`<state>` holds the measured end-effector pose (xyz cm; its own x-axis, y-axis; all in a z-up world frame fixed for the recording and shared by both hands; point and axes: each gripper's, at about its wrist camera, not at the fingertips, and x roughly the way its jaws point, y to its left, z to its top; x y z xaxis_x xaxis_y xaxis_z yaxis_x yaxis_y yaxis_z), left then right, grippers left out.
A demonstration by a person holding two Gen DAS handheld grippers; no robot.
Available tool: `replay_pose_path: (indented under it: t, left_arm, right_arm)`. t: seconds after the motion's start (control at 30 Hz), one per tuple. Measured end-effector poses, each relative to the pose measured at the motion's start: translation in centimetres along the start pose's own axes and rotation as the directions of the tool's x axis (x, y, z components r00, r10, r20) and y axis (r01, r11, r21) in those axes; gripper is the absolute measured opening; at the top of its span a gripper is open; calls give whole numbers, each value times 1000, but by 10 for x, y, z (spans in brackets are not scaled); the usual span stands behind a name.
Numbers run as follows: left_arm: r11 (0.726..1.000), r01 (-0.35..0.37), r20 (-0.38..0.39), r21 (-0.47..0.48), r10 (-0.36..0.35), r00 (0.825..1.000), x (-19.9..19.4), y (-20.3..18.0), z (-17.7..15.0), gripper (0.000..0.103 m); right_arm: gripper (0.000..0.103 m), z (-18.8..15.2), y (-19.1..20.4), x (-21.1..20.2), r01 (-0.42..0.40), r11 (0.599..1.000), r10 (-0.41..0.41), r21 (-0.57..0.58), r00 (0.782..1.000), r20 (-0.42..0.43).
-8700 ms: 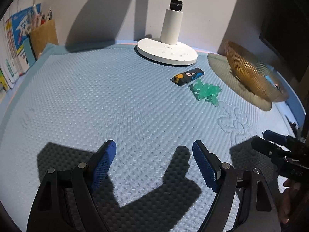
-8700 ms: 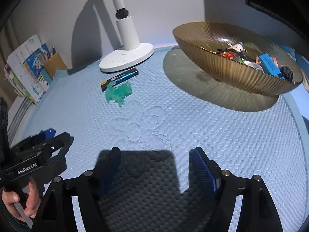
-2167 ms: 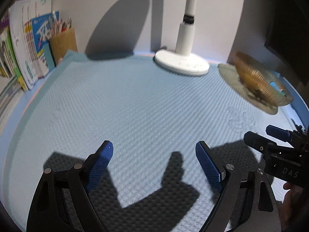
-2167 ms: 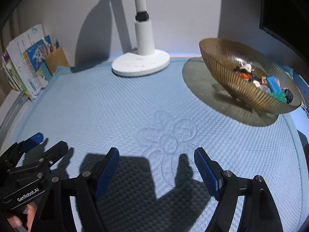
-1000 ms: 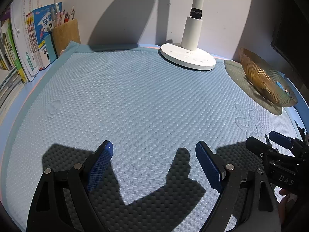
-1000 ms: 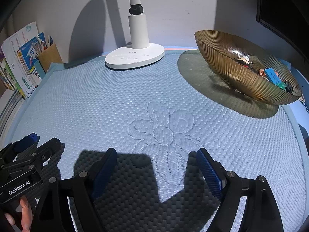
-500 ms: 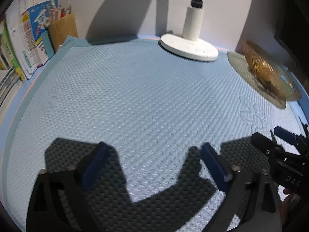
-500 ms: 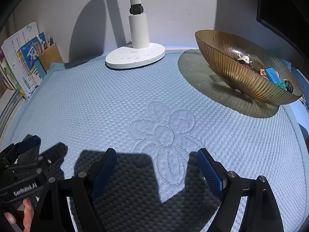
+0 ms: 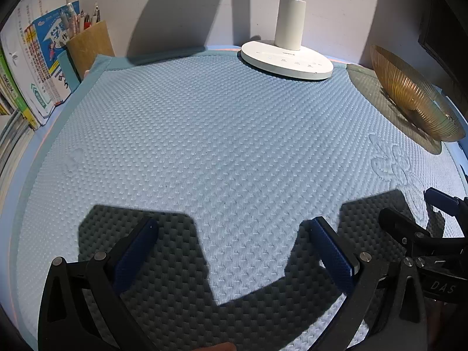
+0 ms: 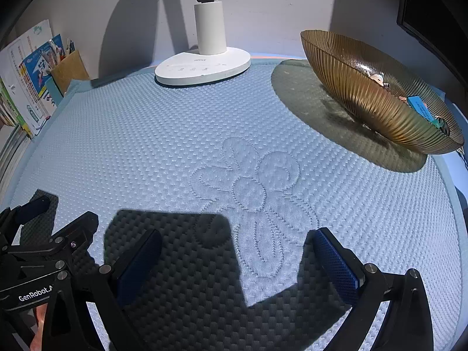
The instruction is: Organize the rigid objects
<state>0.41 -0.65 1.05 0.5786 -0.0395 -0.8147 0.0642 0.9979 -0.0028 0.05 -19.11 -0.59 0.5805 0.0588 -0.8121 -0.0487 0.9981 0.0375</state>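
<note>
The ribbed amber glass bowl (image 10: pixel 377 99) stood at the far right of the blue quilted mat (image 10: pixel 204 134), its long axis running from near the lamp base (image 10: pixel 203 67) toward the right edge. Small objects, among them a blue block (image 10: pixel 419 106), lay inside it. The jaws of both the left hand-held gripper (image 9: pixel 234 251) and the right hand-held gripper (image 10: pixel 237 260) had just been opening and stood wide, nothing between them.

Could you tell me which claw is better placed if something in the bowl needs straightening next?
Probably the right claw: the amber bowl lies on its side of the mat. Both claws are open and empty.
</note>
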Motion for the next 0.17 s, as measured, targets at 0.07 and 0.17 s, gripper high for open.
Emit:
replay_pose_path:
  t: [0.07, 0.17]
  left_arm:
    - [1000, 2, 1, 5, -2, 1000, 0, 0, 0, 103]
    - [1000, 5, 1, 10, -5, 1000, 0, -1, 0, 103]
  right_arm:
    - [103, 0, 0, 0, 0, 1000, 0, 0, 1000, 0]
    - [103, 0, -1, 0, 0, 1000, 0, -2, 1000, -1]
